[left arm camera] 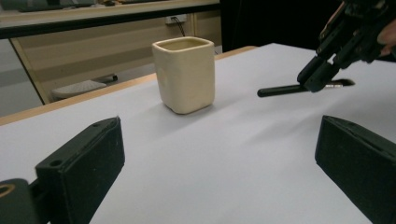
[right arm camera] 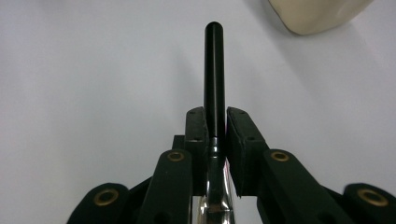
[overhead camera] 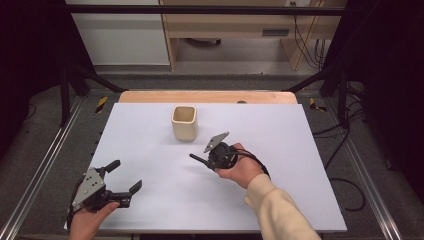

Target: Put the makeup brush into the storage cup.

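Bare sheet (overhead camera: 280, 130) seen ahead of wide-open left gripper (overhead camera: 125, 178); cup (left arm camera: 184, 74) stood beyond; right gripper (overhead camera: 200, 160), clamped on black-handled tool (right arm camera: 214, 70), placed ahead-right.

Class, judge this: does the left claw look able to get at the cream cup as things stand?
Probably yes: the left claw is open, and bare table lies between it and the cream cup.

One cream cup (overhead camera: 184, 122), one black-handled utensil (overhead camera: 199, 160), one white table (overhead camera: 150, 150), two grippers.
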A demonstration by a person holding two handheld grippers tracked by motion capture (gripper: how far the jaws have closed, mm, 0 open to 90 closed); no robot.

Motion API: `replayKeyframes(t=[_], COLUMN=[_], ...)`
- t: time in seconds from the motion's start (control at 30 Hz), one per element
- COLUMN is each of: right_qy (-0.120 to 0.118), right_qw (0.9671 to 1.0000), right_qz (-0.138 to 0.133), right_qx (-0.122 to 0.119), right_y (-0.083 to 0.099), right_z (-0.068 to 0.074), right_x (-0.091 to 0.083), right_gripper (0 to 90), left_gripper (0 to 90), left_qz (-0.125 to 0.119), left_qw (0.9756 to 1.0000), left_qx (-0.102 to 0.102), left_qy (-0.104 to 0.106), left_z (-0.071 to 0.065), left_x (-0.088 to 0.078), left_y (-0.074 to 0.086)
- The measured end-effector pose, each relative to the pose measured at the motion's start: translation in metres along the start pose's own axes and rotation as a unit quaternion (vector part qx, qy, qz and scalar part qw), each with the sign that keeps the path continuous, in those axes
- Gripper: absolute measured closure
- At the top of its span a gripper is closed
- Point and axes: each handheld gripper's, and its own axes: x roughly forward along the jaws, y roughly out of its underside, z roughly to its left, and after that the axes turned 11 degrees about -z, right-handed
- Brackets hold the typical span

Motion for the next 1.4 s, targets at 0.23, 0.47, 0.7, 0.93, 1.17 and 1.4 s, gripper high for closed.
replayKeyframes(t=[0.23, 0.47, 0.7, 0.93, 1.17, 1.4], right_qy=[-0.018, -0.032, -0.03, -0.033, -0.037, -0.039], right_qw=[0.9998, 0.9992, 0.9995, 0.9992, 0.9982, 0.9975], right_qz=[0.005, 0.011, -0.002, 0.006, 0.023, 0.032], right_qx=[-0.009, -0.019, -0.012, -0.022, -0.041, -0.05], right_y=[0.015, 0.025, 0.022, 0.014, 0.001, -0.014], right_z=[-0.01, -0.021, -0.033, -0.034, -0.031, -0.025], right_x=[-0.018, -0.03, -0.04, -0.044, -0.047, -0.057], right_gripper=[79.1, 79.2, 79.2, 79.2, 79.2, 79.2], left_gripper=[2.1, 3.1, 3.8, 6.1, 7.9, 8.1], left_qz=[0.003, 0.043, 0.083, 0.11, 0.113, 0.102], left_qw=[0.9995, 0.9974, 0.9917, 0.9852, 0.9756, 0.9709], left_qx=[-0.005, 0.012, 0.055, 0.095, 0.146, 0.176], left_qy=[0.032, 0.057, 0.082, 0.091, 0.119, 0.127], left_z=[-0.018, -0.031, -0.035, -0.035, -0.045, -0.063], left_x=[0.017, 0.042, 0.065, 0.085, 0.101, 0.106], left_y=[-0.002, -0.009, -0.033, -0.051, -0.067, -0.077])
